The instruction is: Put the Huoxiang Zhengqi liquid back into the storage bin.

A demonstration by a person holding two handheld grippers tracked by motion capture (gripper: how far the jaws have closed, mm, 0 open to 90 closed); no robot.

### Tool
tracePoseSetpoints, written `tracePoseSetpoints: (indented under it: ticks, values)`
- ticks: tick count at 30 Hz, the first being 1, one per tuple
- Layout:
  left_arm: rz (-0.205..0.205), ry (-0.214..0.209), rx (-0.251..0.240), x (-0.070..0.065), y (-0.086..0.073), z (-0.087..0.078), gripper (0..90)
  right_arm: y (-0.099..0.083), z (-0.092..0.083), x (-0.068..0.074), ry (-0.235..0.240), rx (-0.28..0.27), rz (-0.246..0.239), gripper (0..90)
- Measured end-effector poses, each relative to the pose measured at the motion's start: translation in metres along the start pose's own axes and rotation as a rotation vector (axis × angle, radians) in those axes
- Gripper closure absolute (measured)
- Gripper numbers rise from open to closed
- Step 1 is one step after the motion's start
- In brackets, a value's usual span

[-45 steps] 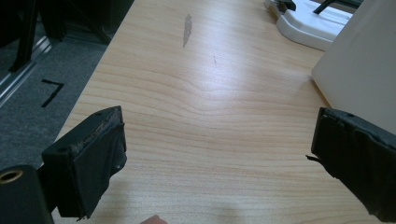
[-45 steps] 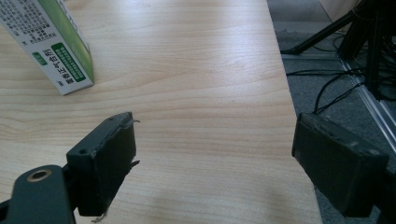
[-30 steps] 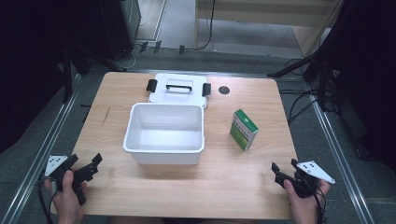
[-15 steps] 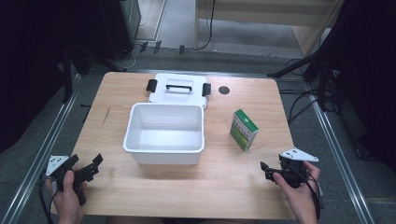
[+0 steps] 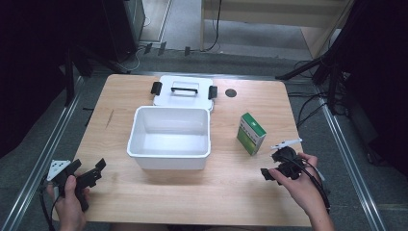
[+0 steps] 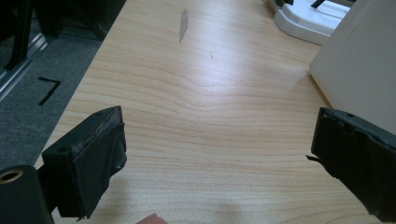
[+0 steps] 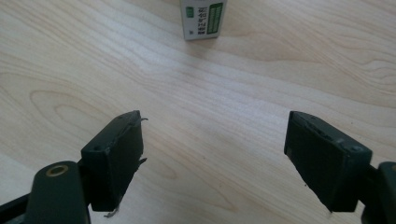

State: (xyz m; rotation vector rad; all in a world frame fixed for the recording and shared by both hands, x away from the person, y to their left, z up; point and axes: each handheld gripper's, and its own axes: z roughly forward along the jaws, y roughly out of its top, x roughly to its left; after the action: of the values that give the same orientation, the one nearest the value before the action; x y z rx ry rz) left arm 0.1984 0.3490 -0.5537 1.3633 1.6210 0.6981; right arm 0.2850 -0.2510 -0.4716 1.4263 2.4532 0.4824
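- The work in hand looks like a reach for the green box (image 5: pixel 251 133), which stands on the worktop (image 5: pixel 231 202) to the right of the white tub (image 5: pixel 168 137), apart from it and not yet touched.
- The right gripper (image 5: pixel 273 169) is the nearer one by far: in the high view it sits just below and a little to the right of the box, its jaws pointing toward the tub's side of the worktop. The left gripper (image 5: pixel 91 173) is at the near left corner, well apart from the box, with the tub in between.
- In the right gripper view the box (image 7: pixel 202 19) lies straight ahead at the top edge, a little left of the midline between the jaws, with bare wood between it and the right gripper (image 7: pixel 212 158).
- The jaws of the right gripper are released, have just been opening, and have nothing between them.
- The left gripper (image 6: pixel 215 154) also has its jaws released and empty, over bare worktop, with the tub's wall (image 6: pixel 364 65) at the right.
- In the high view the box's long axis runs aslant, from far-left to near-right. My judgement: the coming move turns on carrying the jaws forward and squaring them across the box's narrow sides.
- The tub's lid (image 5: pixel 183 90) lies flat behind the tub, touching or just beside its far rim.
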Motion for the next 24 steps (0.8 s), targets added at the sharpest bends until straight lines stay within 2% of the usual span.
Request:
tracePoseSetpoints:
  ticks: [1, 3, 4, 8, 9, 13, 16, 18, 19, 24]
  values:
    - [-0.002, 0.000, -0.001, 0.000, 0.000, 0.000, 4.0, 0.005, -0.001, 0.001, -0.007, 0.025, -0.013, 18.2]
    - [-0.002, -0.001, 0.000, 0.000, 0.000, 0.000, 4.0, 0.008, -0.002, 0.002, -0.010, 0.039, -0.016, 18.1]
    - [-0.004, -0.001, 0.001, 0.000, 0.000, 0.000, 4.0, 0.017, -0.004, 0.004, -0.014, 0.082, -0.035, 16.7]
    - [-0.001, -0.002, 0.005, 0.000, 0.000, 0.000, 4.0, 0.028, -0.008, 0.006, -0.014, 0.120, -0.050, 15.5]
    - [-0.001, -0.003, 0.005, 0.000, 0.000, 0.000, 4.0, 0.036, -0.010, 0.007, -0.017, 0.133, -0.053, 15.8]
    - [-0.003, -0.003, 0.006, 0.000, 0.000, 0.001, 4.0, 0.047, -0.014, 0.010, -0.020, 0.142, -0.061, 15.9]
    - [-0.005, -0.003, 0.008, 0.001, 0.000, 0.001, 4.0, 0.062, -0.022, 0.012, -0.024, 0.130, -0.065, 17.7]
    - [-0.007, -0.003, 0.008, 0.000, 0.000, 0.001, 4.0, 0.065, -0.024, 0.012, -0.025, 0.124, -0.065, 18.8]
    - [-0.005, -0.004, 0.010, 0.000, 0.001, 0.001, 4.0, 0.074, -0.028, 0.012, -0.021, 0.119, -0.069, 20.0]
    - [-0.005, -0.004, 0.011, 0.001, 0.001, 0.001, 4.0, 0.088, -0.031, 0.011, -0.018, 0.121, -0.048, 22.9]
